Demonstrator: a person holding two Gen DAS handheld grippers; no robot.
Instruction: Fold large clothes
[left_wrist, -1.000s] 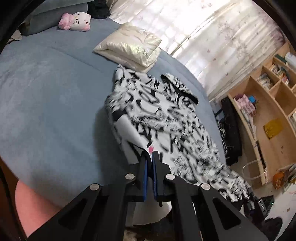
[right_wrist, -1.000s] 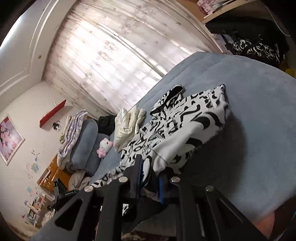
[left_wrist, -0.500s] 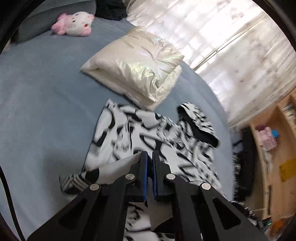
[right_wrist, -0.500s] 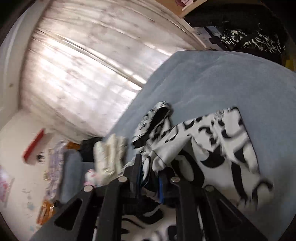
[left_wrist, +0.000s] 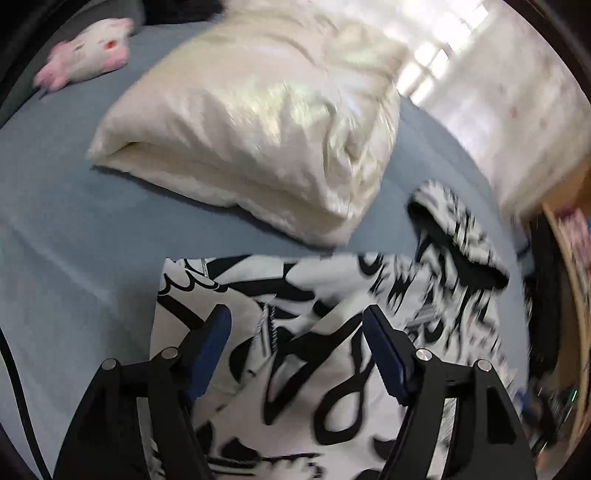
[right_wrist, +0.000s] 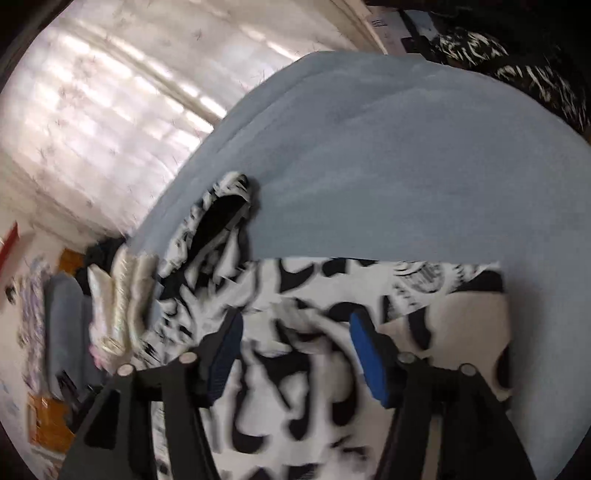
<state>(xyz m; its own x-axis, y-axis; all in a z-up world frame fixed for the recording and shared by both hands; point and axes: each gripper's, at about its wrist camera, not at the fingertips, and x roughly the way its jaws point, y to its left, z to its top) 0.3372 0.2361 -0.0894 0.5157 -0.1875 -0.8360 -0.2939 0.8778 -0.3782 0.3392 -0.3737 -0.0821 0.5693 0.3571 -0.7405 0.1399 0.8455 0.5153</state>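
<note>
cream pillow (left_wrist: 258, 122) on blue bed (left_wrist: 74, 229) – pink-white plush toy (left_wrist: 88, 51) beyond.

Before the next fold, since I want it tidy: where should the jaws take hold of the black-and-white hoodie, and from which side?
Probably the hood: it sticks out loose past the folded body of the hoodie, toward the curtains. Come from above at its far tip and draw it back over the body. Both the left gripper and the right gripper have just opened, fabric lying unpinched between the jaws.
</note>
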